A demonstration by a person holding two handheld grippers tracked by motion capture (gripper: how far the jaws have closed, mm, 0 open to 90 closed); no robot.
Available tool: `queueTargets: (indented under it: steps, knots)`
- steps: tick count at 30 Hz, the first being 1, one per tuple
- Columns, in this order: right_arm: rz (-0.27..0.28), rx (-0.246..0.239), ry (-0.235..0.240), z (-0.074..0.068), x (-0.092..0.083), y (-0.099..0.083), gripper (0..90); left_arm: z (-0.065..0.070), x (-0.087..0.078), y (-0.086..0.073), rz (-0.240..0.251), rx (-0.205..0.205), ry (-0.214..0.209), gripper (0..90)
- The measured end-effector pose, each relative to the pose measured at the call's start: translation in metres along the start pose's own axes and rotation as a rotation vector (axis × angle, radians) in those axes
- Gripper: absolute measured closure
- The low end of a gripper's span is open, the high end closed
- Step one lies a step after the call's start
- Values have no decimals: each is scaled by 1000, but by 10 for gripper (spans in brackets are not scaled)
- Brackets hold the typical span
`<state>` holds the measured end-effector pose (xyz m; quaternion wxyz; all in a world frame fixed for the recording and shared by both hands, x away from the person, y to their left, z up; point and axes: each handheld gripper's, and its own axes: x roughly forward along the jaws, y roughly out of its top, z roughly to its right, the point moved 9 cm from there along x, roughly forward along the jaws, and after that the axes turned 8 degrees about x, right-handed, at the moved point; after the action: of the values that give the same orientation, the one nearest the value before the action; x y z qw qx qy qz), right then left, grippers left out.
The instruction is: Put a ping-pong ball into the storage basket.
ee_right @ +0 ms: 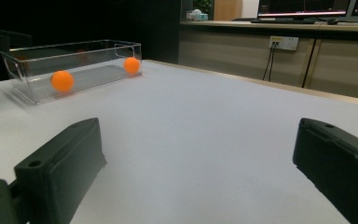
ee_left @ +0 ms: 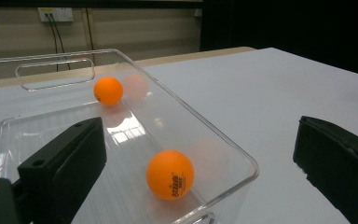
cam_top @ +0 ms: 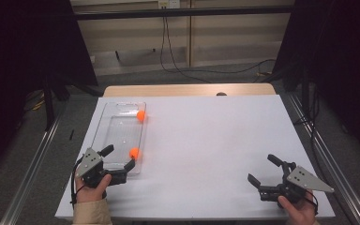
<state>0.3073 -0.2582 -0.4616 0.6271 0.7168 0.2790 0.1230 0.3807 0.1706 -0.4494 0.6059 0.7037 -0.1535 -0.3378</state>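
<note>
A clear plastic bin (cam_top: 104, 123) lies lengthwise on the left of the white table. Two orange balls rest inside it: one (cam_top: 141, 116) at the far right corner, one (cam_top: 134, 153) at the near right corner. In the left gripper view the near ball (ee_left: 170, 174) sits close ahead and the far ball (ee_left: 108, 90) lies beyond. My left gripper (cam_top: 119, 158) is open at the bin's near end, its jaws straddling the bin's near right corner. My right gripper (cam_top: 263, 169) is open and empty near the table's front right. The right gripper view has the bin (ee_right: 102, 50) far off.
The white table top (cam_top: 206, 136) stretches wide between the two grippers. A wooden strip (cam_top: 187, 89) edges its far side. Cables (cam_top: 168, 51) trail on the floor beyond, and dark curtains stand on both sides.
</note>
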Motion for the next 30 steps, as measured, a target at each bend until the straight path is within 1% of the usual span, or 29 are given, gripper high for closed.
queueTargets:
  steps: [5,7,9,10,12,16,23,27,30]
  knots:
    - [1,4,-3,2,2,0,12,-1,-2,-1,2,-3,1,26]
    - [-1,6,-3,1,3,0,12,0,-2,-1,2,1,-1,26]
    - [0,2,0,0,3,1,12,0,-2,-2,-1,-3,-3,26]
    - [0,0,0,0,3,0,12,0,-3,-2,-2,7,-4,26]
    - [1,6,-3,0,2,0,11,0,-4,0,7,-8,3,26]
    - [6,9,-9,1,-1,1,9,0,-4,1,14,-11,4,26]
    - [2,16,-8,1,-1,1,7,-1,-6,1,19,-8,9,26]
    - [1,15,-8,1,-1,0,7,-1,-6,1,26,-23,9,26]
    - [3,15,-8,1,-1,1,7,0,-6,2,29,-20,8,26]
